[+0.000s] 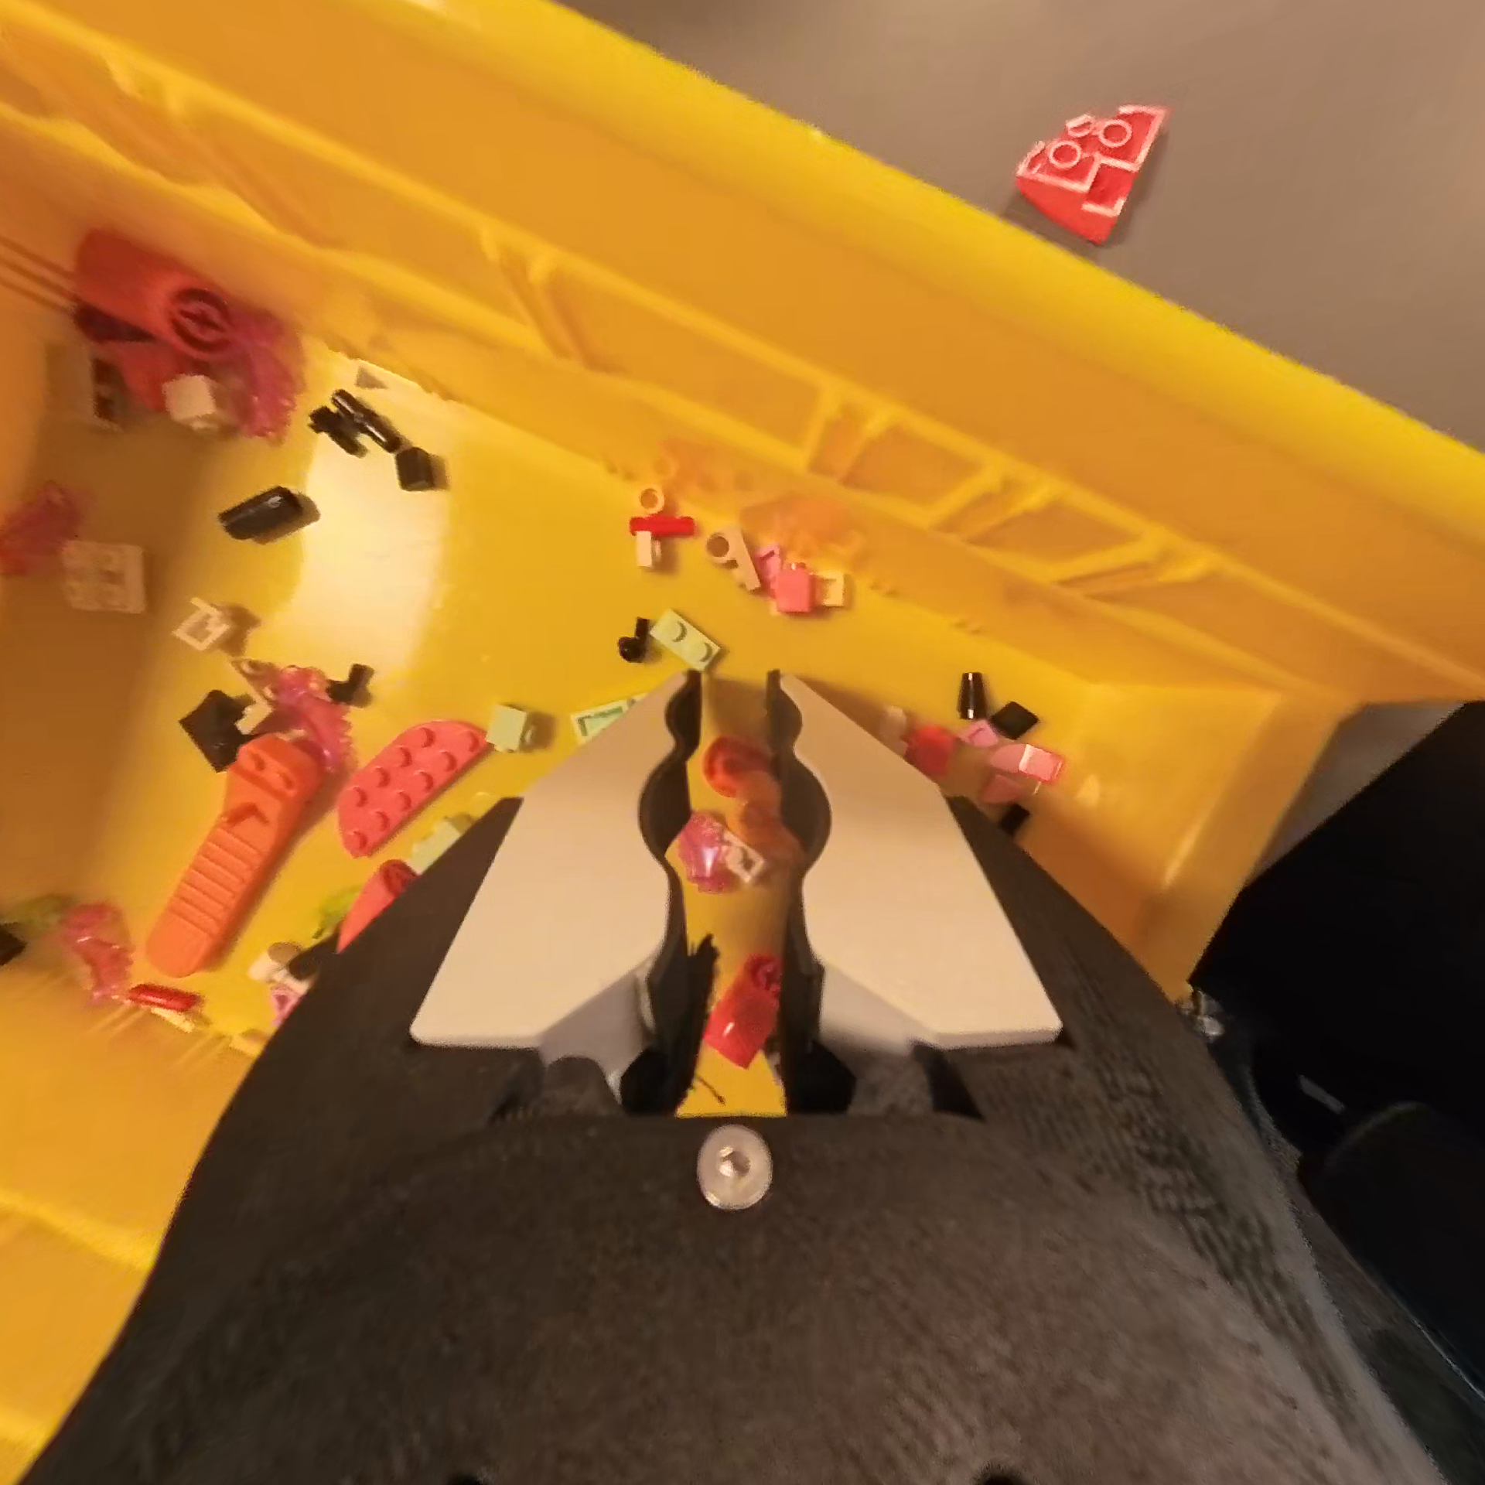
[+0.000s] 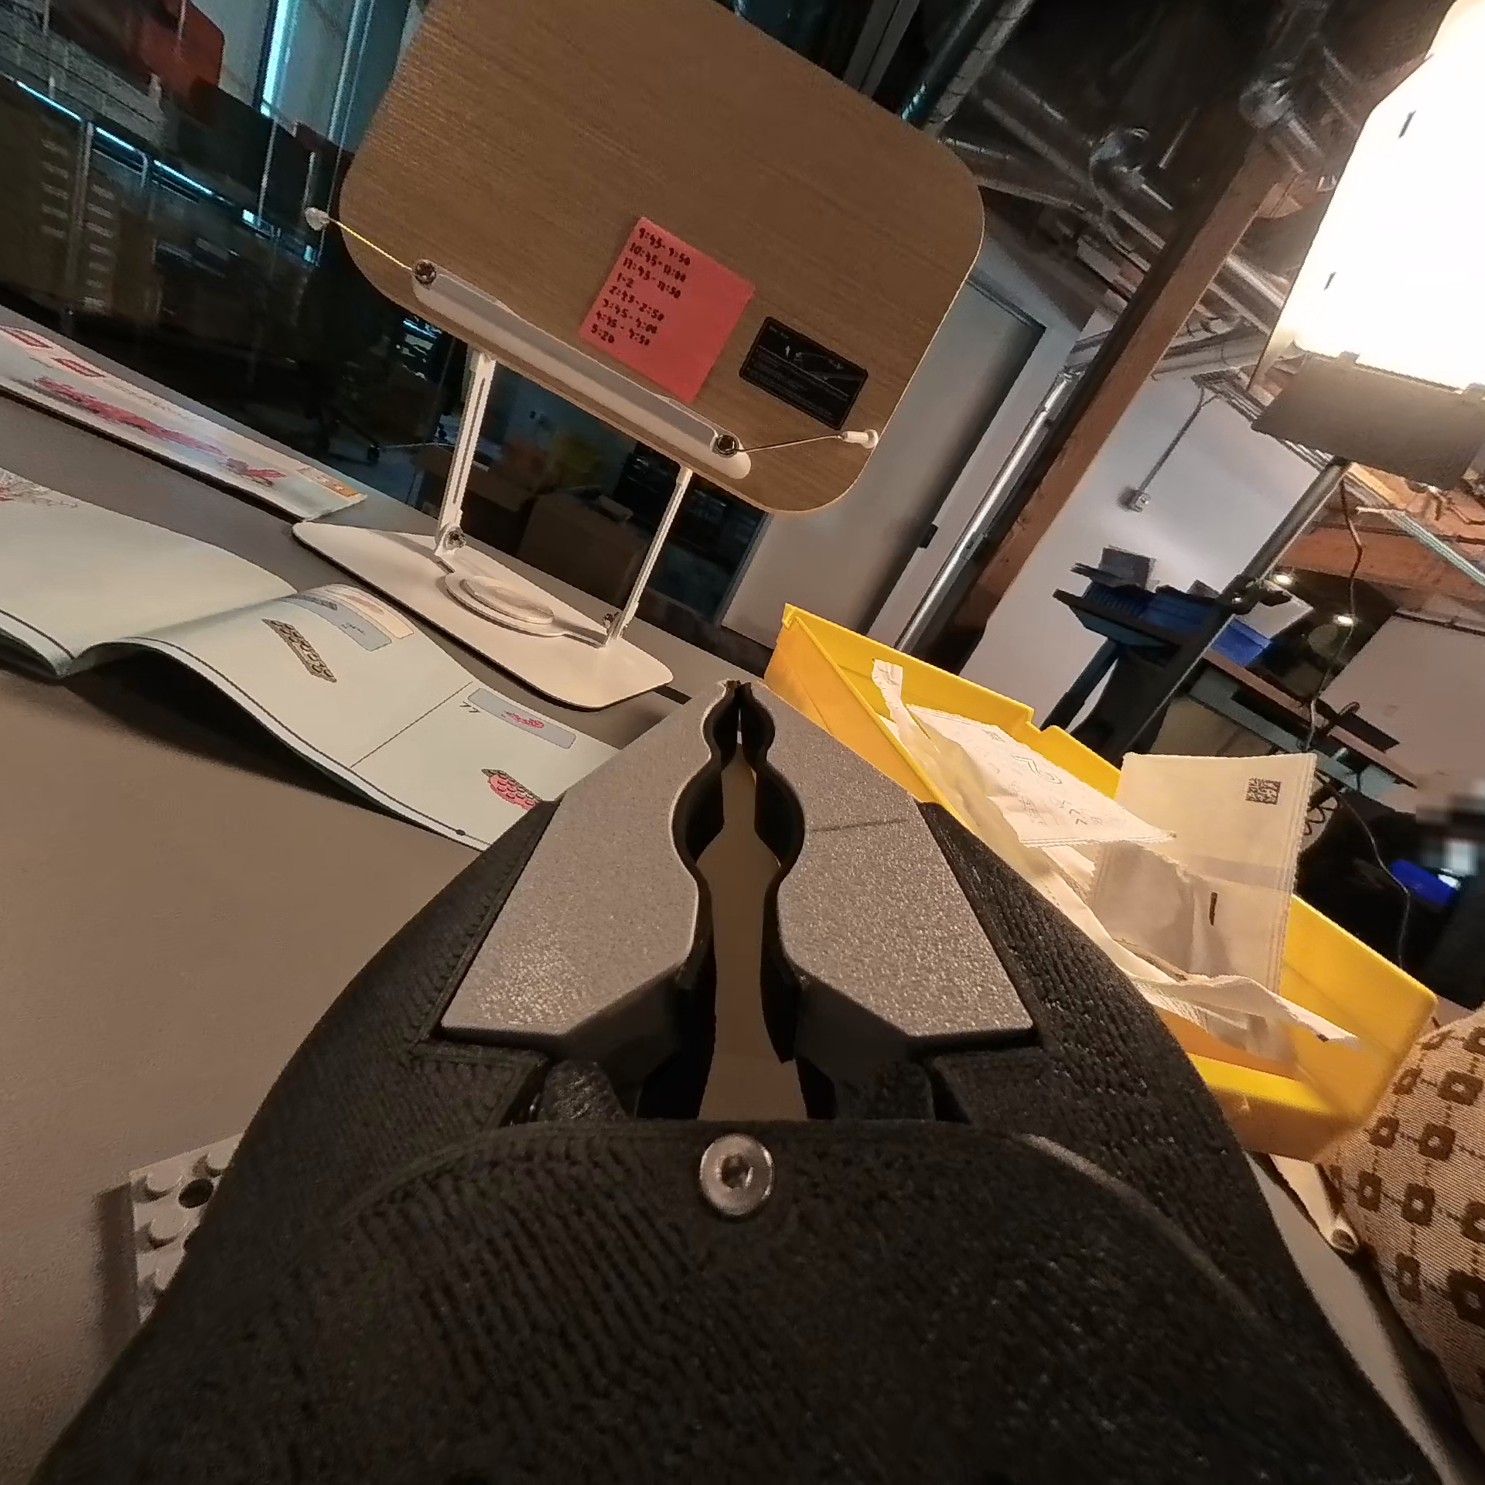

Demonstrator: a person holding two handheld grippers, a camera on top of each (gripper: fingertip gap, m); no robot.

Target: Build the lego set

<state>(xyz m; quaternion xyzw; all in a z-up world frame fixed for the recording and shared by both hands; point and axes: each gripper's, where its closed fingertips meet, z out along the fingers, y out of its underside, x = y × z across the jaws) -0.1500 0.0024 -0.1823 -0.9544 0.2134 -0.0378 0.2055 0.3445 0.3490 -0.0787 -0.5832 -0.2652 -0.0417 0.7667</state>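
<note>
Black housing and pale fingers of the left gripper [image 1: 733,683] fill the near view, its jaws parted a little with nothing pressed between them, hanging over the floor of a yellow bin [image 1: 803,265]. Seen through the gap lie an orange round piece [image 1: 723,763], a translucent pink piece [image 1: 707,856] and a red slope piece [image 1: 743,1008]; whether the tips touch any of them I cannot tell. A pale green plate [image 1: 685,640] and a small black clip [image 1: 635,640] sit just beyond the tips, a coral half-round plate [image 1: 406,783] and an orange brick separator [image 1: 237,852] off to one side. With bits this crowded, a closing pinch could catch two at once, or flick a small one away. The blur suggests motion, which makes aiming harder. Outside the bin a red wedge brick [image 1: 1089,173] lies alone on the table [image 1: 1205,64]. The right gripper [image 2: 738,689] has its jaws pressed together on nothing, above the table near an open instruction booklet [image 2: 321,691] and a second yellow bin [image 2: 1326,1037] of torn paper bags [image 2: 1045,803]; a careless sweep could knock the tilted stand [image 2: 659,265].
</note>
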